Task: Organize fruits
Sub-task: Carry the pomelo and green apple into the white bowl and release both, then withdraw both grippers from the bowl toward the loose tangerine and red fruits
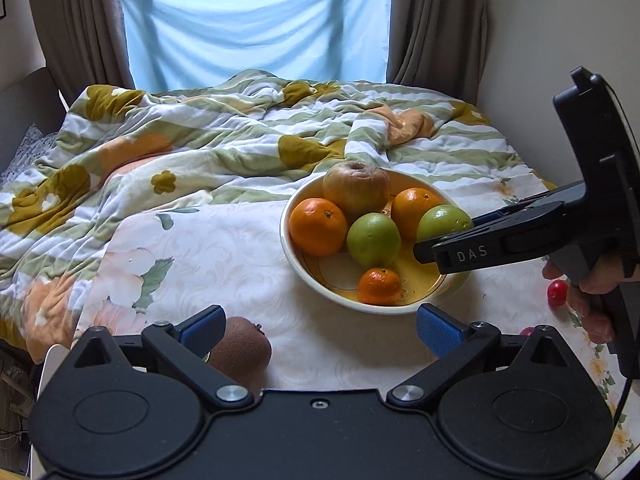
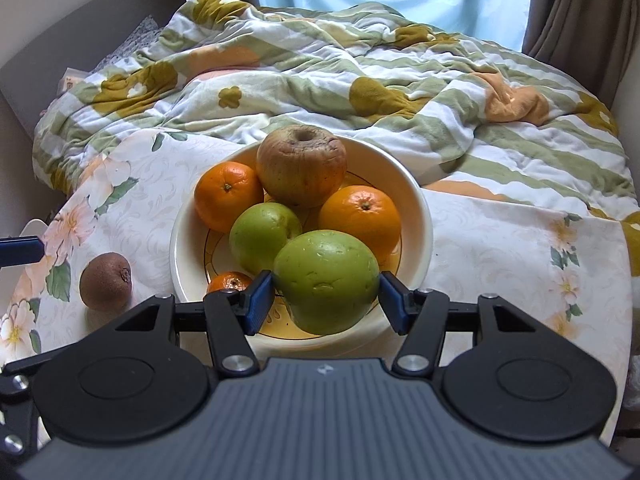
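The left gripper's own body hides the lower half of the kiwi (image 1: 244,350) in the left wrist view. In the right wrist view, only the top of the small mandarin (image 2: 229,281) shows above a jaw. Two red fruits (image 1: 557,292) sit partly behind the right hand (image 1: 588,292), too small to identify.

Bowl (image 1: 298,276), cream with a yellow inside, on a flowered tablecloth (image 1: 208,256): holds a brownish apple (image 1: 356,190), two oranges (image 1: 318,226) (image 1: 416,210), two green fruits (image 1: 374,240) (image 1: 442,222) and a small mandarin (image 1: 379,286). Right gripper (image 1: 444,242) reaches in from the right, fingers at the right-hand green fruit; whether they grip it cannot be told. Left gripper (image 1: 320,330) in the foreground, blue pads wide apart and bare, a kiwi (image 1: 240,354) just beside its left finger; a small red fruit (image 1: 557,292) lies at the right edge.
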Tool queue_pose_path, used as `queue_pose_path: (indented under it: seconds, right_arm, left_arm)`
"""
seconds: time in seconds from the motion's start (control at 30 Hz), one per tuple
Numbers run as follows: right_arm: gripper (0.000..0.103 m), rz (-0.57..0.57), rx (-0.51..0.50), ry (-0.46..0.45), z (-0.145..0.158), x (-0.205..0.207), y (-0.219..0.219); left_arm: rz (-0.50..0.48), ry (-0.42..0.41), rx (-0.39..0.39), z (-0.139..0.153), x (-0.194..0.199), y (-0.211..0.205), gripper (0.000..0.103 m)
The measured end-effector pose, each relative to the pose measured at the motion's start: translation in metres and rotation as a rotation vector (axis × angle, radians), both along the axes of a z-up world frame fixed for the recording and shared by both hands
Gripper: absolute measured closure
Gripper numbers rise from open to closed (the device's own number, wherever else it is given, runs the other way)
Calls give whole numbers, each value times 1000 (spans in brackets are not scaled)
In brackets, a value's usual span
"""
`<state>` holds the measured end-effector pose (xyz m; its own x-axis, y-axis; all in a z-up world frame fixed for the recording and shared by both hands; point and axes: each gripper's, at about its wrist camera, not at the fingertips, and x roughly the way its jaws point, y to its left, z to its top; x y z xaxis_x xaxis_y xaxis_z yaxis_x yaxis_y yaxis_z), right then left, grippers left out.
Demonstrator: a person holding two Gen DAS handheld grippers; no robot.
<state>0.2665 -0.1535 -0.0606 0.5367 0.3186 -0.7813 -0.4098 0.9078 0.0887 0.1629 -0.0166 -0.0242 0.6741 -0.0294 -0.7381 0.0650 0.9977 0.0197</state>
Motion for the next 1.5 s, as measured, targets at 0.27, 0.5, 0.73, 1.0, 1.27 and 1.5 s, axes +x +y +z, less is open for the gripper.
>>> queue_pose_path:
  seconds: [0.27, 0.5, 0.73, 1.0, 1.27, 1.5]
  right_arm:
    - [30, 4, -33, 16, -14, 2, 3]
    - [0, -1, -44, -114, 7, -15, -3]
    - [0, -40, -22, -134, 33, -39, -24]
    - [0, -139, -12, -131, 63, -81, -54]
    - [0, -263, 1, -136, 81, -119, -100]
    - [0, -287, -48, -126, 73, -135, -138]
  left_arm:
    - [9, -8, -2, 2, -6, 4, 0]
    - [-2, -21, -5, 9, -12, 3, 0]
    - [-19, -43, -18, 22, -22, -5, 0]
    - [-71, -80, -26, 42, -30, -15, 0]
    - [-153, -87, -13, 44, -28, -33, 0]
    - [-121, -72, 4, 37, -28, -57, 0]
